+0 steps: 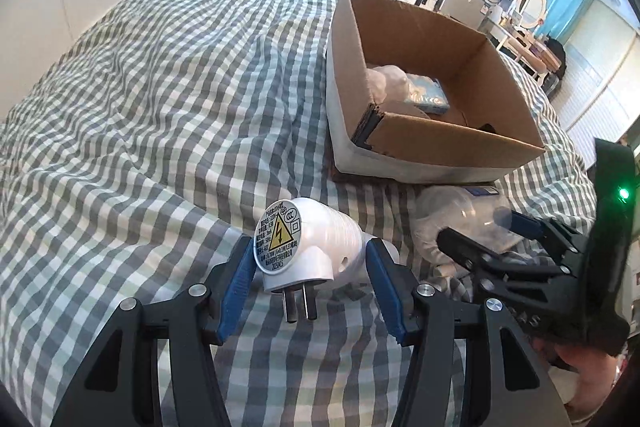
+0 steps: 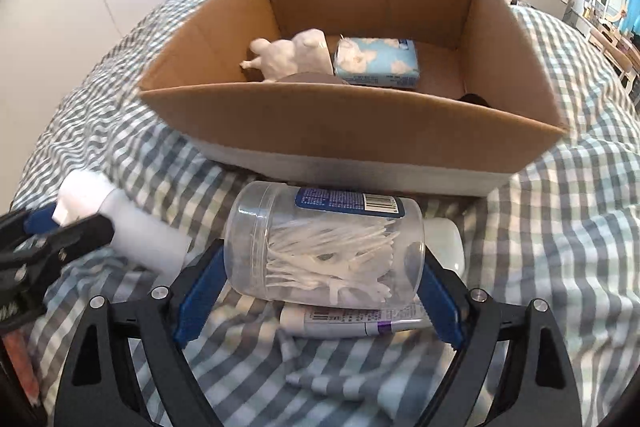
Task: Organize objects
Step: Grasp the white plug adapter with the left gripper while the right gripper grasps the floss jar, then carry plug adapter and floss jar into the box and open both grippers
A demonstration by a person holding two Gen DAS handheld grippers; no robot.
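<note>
Two things, a white figurine (image 2: pixel 288 53) and a tissue pack (image 2: pixel 376 63), already lie in the cardboard box (image 2: pixel 352 123). The left gripper (image 1: pixel 310 267) grips a white plug-in device (image 1: pixel 304 247) between its fingers; the right gripper (image 2: pixel 320 291) stands spread around a clear jar (image 2: pixel 324 251), pads apparently not yet pressing. A tube (image 2: pixel 352 321) beneath the jar still waits on the bed (image 2: pixel 560 227)

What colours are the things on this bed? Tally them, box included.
White: 3 - round plug-in device, lumpy figurine, small plastic container
Clear: 1 - plastic jar of picks
Blue: 1 - cloud-print packet
Grey: 1 - printed tube
Brown: 1 - cardboard box
Total: 7
</note>
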